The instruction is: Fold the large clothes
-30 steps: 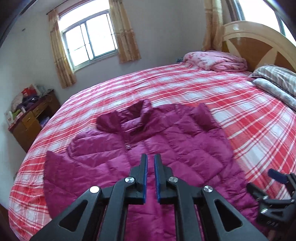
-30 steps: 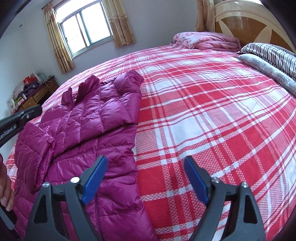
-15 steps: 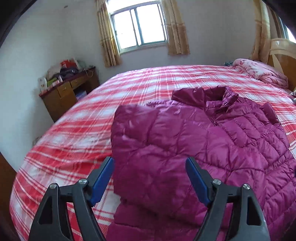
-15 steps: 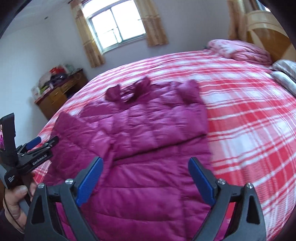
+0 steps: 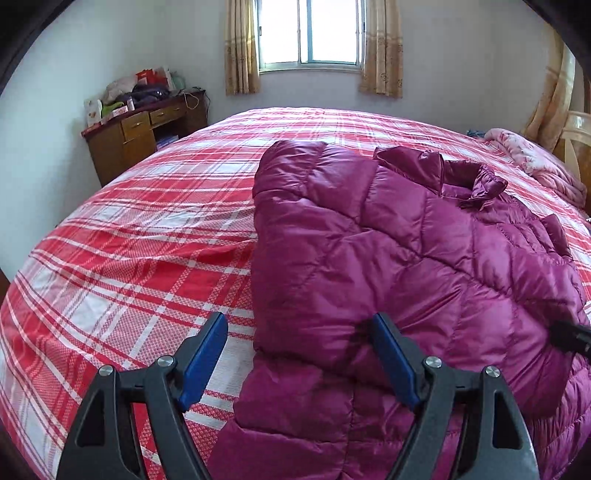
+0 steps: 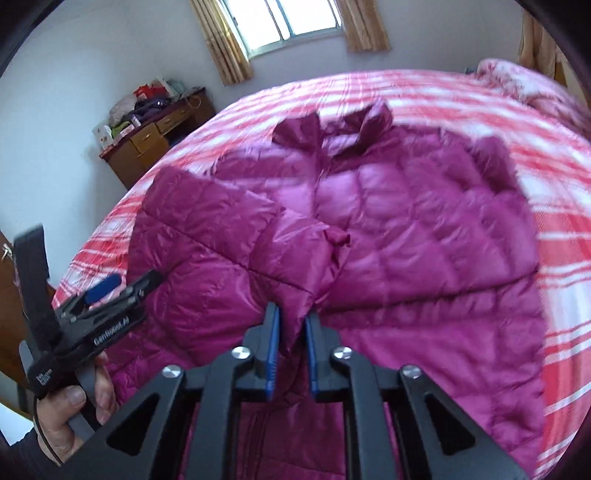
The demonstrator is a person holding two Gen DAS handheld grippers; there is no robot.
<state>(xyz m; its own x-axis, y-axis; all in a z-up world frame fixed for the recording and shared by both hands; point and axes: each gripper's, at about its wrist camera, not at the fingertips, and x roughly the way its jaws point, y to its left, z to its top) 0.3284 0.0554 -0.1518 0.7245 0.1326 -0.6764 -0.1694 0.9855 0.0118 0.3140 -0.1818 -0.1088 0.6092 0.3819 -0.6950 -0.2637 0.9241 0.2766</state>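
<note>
A: Right tongs [image 6: 291, 347], nearest field. What is recorded?

B: The jaws are closing, and a fold of the jacket [image 6: 406, 236] is pinched between the blue pads [image 6: 272, 350]. The fabric is seen rising from the gap as a ridge. The grip is entered as clenched on the jacket.

A: Left tongs [image 5: 299, 363]?

B: They are held released, jaws wide apart. The left edge of the jacket [image 5: 388, 258] is seen between the two pads: the right pad [image 5: 393, 363] is over the quilted fabric, the left pad [image 5: 205, 360] over the bare bedspread [image 5: 129, 258]. No pad is seen pressing on cloth. In the right wrist view the left tongs [image 6: 110, 291] are noted at the jacket's left side, carried by a hand [image 6: 70, 413].

A: Position of the jacket beyond the tongs?

B: It is laid flat on the bed, front up, collar [image 6: 332, 129] toward the far end. The left sleeve [image 6: 221, 221] is folded inward across the front panel. The right wrist view is blurred at its right half, so that sleeve is not resolved.

A: Far field?

B: A wooden desk [image 5: 144, 136] piled with items is noted against the wall at left, a curtained window [image 5: 314, 33] behind the bed, and a pink blanket [image 5: 535, 166] at the far right.
</note>
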